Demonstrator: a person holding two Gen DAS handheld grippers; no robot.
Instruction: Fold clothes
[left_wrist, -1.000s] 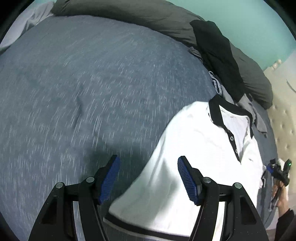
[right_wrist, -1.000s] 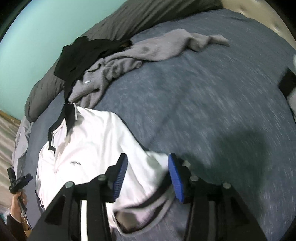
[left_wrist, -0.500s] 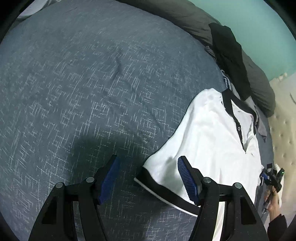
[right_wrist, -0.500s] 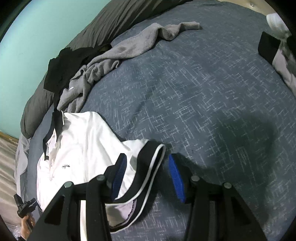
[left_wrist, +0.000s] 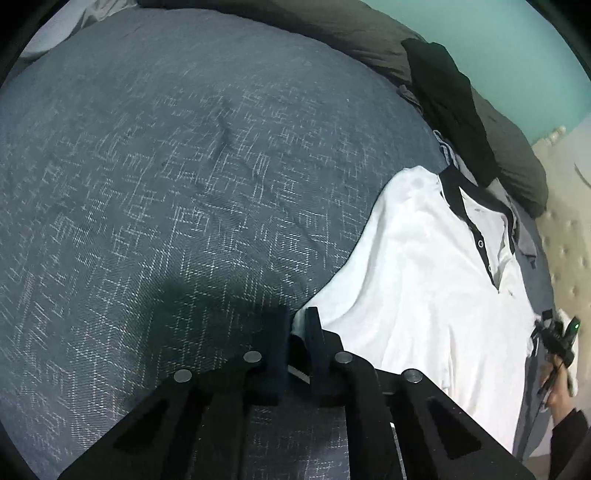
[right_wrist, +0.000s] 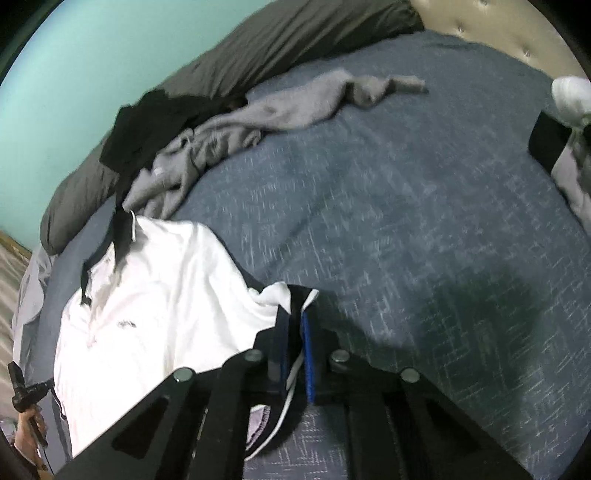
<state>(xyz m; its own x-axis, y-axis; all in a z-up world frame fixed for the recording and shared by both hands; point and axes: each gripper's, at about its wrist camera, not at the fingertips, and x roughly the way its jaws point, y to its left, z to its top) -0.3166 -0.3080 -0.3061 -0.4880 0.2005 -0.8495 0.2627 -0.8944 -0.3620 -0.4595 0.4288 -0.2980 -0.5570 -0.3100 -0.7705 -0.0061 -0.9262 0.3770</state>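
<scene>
One white shirt (left_wrist: 417, 295) lay at the right of the bed (left_wrist: 184, 184). Both grippers' fingers had just closed: left gripper (left_wrist: 297, 332) and right gripper (right_wrist: 295, 332) each pinched a sleeve cuff. One grey garment (right_wrist: 258, 122) and one black garment (right_wrist: 147, 129) lay upper left.

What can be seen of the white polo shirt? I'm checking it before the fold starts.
The white polo shirt lies front up and mostly flat on the blue-grey bedspread. It looks like soft knit, with a black collar, a black buttoned placket and black sleeve cuffs with a white stripe. A small chest logo shows. The left tool and the right tool have just closed, each pinching a sleeve cuff. Its collar end touches a grey garment.
</scene>
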